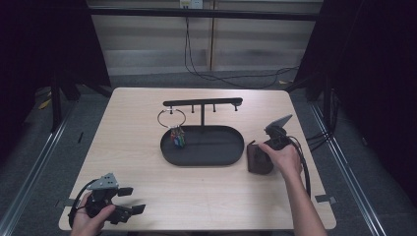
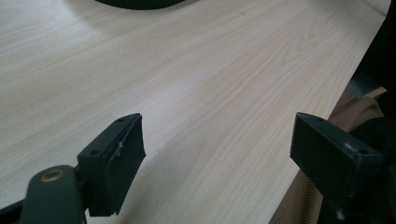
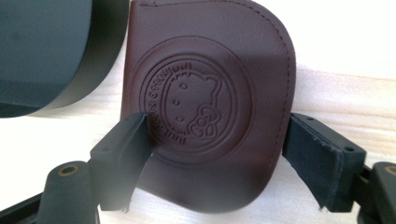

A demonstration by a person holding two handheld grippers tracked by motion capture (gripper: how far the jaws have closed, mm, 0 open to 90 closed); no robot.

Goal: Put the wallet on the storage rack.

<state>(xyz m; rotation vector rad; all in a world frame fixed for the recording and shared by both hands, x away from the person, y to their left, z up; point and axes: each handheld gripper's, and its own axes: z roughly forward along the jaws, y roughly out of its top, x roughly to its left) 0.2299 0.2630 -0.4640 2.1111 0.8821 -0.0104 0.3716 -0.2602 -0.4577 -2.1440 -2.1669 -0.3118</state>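
Note:
A dark brown leather pouch (image 1: 258, 158) with an embossed cat-face stamp (image 3: 194, 105) lies flat on the table just right of the black oval tray (image 1: 236, 142). My right gripper (image 1: 260, 150) hangs over it, open wide, and in the right gripper view (image 3: 217, 137) one jaw stands at each side edge of the pouch (image 3: 205, 56). A hand holds this gripper from the right. At the table's front left corner my left gripper (image 1: 134, 200) stands open with only bare wood between its fingers (image 2: 116, 158).
The tray carries a T-shaped stand with a hook bar (image 1: 202, 102). A metal ring (image 1: 172, 118) hangs from it with colourful keys (image 1: 178, 136) beneath. The tray's wall (image 3: 98, 51) lies close to the pouch's left side. The table's front edge (image 2: 299, 186) is near the left gripper.

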